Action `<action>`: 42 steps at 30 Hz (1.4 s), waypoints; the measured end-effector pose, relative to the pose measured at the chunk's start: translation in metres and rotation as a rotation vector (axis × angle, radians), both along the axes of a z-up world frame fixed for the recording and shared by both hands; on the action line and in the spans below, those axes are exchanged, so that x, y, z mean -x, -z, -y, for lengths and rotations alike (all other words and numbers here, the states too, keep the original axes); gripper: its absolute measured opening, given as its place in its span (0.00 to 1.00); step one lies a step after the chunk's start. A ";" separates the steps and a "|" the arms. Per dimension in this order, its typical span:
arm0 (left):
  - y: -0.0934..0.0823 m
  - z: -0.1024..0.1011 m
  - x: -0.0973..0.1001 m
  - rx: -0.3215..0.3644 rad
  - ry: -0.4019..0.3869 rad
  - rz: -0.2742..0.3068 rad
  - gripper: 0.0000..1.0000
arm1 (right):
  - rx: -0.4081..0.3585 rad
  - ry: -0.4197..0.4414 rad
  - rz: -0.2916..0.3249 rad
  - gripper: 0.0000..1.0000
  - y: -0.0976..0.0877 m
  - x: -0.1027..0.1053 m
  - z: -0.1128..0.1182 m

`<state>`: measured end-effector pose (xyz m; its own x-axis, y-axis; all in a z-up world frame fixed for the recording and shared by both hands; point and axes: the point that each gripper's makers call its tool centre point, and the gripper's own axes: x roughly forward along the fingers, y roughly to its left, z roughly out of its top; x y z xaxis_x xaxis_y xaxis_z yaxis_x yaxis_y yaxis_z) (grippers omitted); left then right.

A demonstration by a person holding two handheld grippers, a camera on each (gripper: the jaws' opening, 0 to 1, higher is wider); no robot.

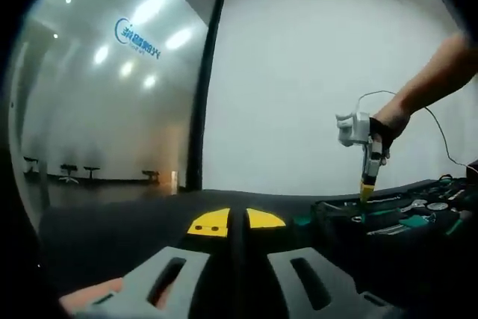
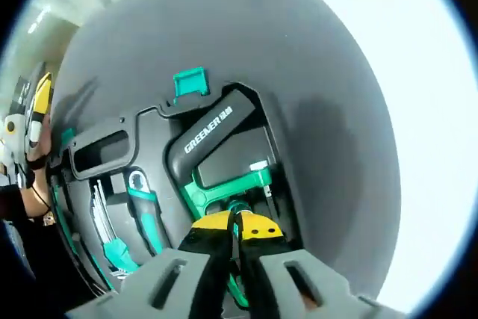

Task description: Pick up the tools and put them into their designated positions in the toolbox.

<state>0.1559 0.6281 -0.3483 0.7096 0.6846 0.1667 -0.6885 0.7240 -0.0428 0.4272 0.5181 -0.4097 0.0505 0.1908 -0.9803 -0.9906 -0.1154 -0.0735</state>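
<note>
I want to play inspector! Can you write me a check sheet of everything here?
Surface: dark grey tabletop.
Job's things: open black toolbox with a green latch; green-handled tools sit in their slots; a green tool lies right in front of the right claw.
Clutter: nothing seen.
Grippers: right claw shut, over the toolbox; left claw shut, holding nothing.
Cables: thin wire by the person's arm.
Surroundings: white wall, glass partition.

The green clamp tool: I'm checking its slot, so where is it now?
In the right gripper view, the green clamp tool lies low in the centre of the toolbox, just ahead of the right claw, below the "GREENER" handle.
</note>
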 end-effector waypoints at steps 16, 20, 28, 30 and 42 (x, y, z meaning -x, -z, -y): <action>0.001 0.000 0.000 0.001 -0.001 -0.007 0.10 | -0.068 -0.002 0.005 0.01 0.001 0.000 0.001; 0.001 -0.001 -0.001 0.000 -0.002 -0.010 0.10 | -0.082 -0.002 -0.025 0.19 -0.008 0.011 -0.001; 0.002 -0.001 -0.001 -0.002 -0.001 -0.013 0.10 | -0.045 -0.152 0.081 0.00 -0.022 -0.006 -0.003; 0.002 -0.001 -0.001 -0.003 0.000 -0.013 0.10 | -0.033 -0.137 0.069 0.00 -0.014 -0.004 0.000; 0.002 -0.001 -0.001 -0.003 0.003 -0.014 0.10 | -0.004 -0.187 0.071 0.00 -0.003 0.001 0.002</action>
<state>0.1570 0.6290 -0.3505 0.7140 0.6819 0.1584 -0.6867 0.7263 -0.0312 0.4266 0.5164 -0.4068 0.0825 0.2071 -0.9748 -0.9443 -0.2965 -0.1429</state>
